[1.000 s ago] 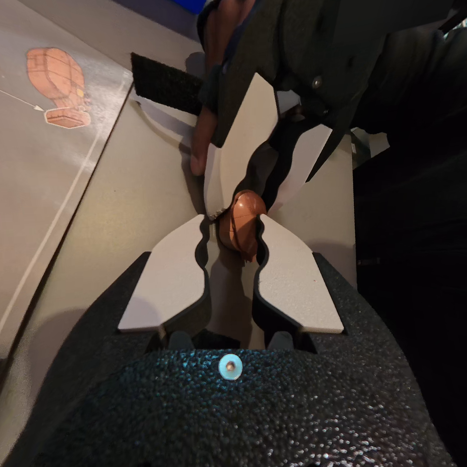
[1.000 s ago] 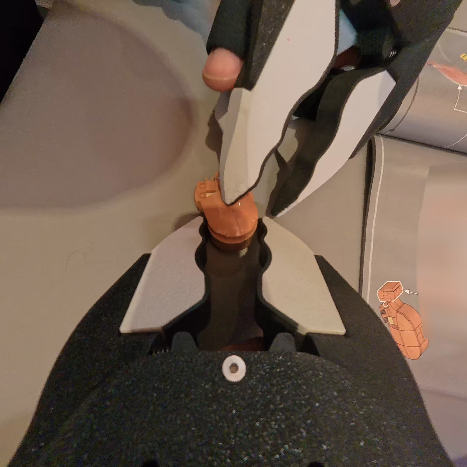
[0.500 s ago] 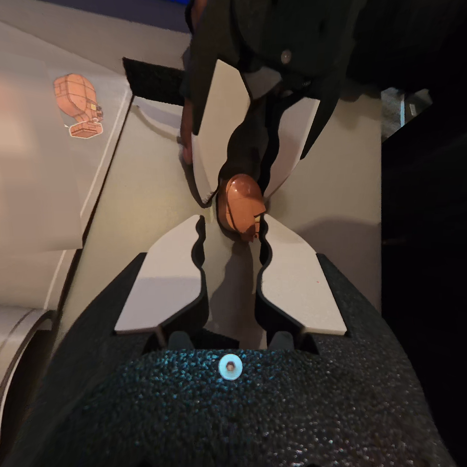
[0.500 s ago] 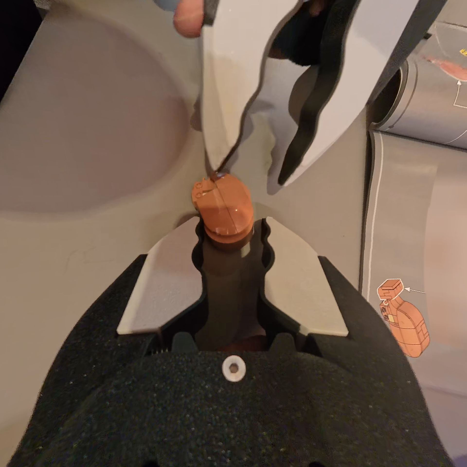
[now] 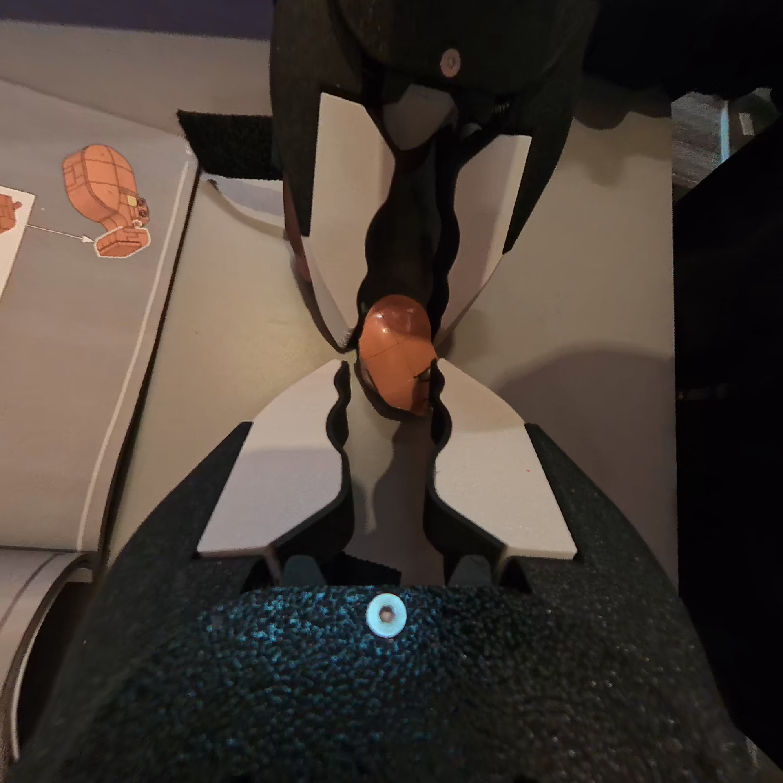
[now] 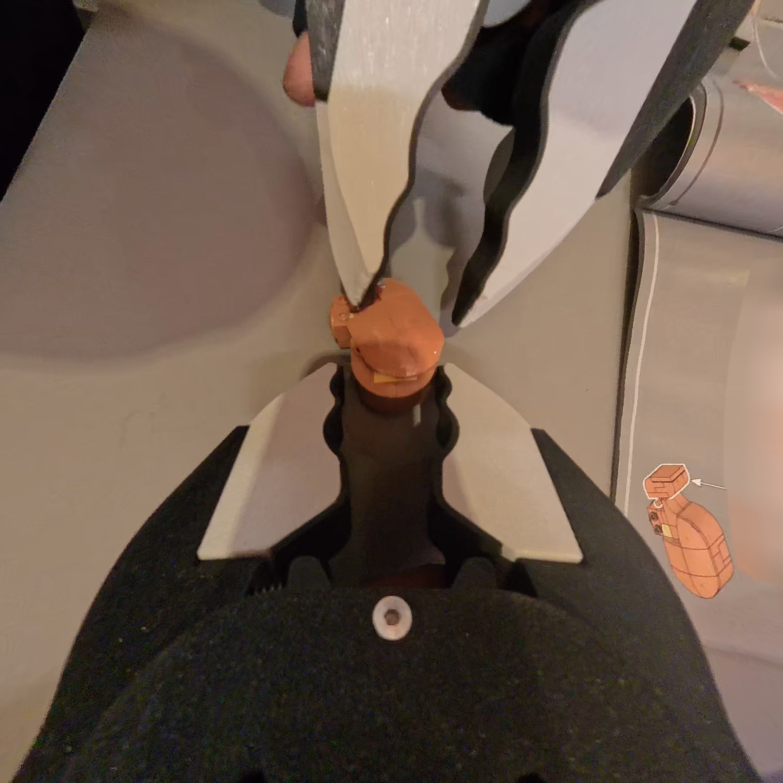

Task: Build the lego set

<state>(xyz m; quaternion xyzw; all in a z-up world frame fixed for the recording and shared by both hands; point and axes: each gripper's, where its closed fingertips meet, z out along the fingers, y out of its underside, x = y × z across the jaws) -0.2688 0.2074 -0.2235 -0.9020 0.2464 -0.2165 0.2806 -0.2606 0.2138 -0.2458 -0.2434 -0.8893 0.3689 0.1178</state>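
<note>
A small brown lego assembly (image 6: 392,334) with a rounded body is clamped at its lower end in my right gripper (image 6: 390,370), which is shut on it above the grey table. My left gripper (image 6: 406,313) comes in from the top of the right wrist view, open. One of its fingertips (image 6: 356,292) touches a small knob on the assembly's side. In the left wrist view the assembly (image 5: 394,339) sits between the tips of my open left gripper (image 5: 390,365), with the right gripper (image 5: 394,341) holding it from the far side.
An open instruction booklet (image 5: 84,317) with a drawing of the brown model lies left of the grippers; it also shows in the right wrist view (image 6: 699,402). A black fabric strip (image 5: 229,140) lies beyond it. The table's right edge (image 5: 673,381) drops into dark. A person's fingertip (image 6: 301,80) rests on the left gripper. The grippers are tip to tip, or close to it.
My left gripper has straightened and drawn back a little, from one finger pressed over the assembly to its tips on either side. The right gripper has kept its hold.
</note>
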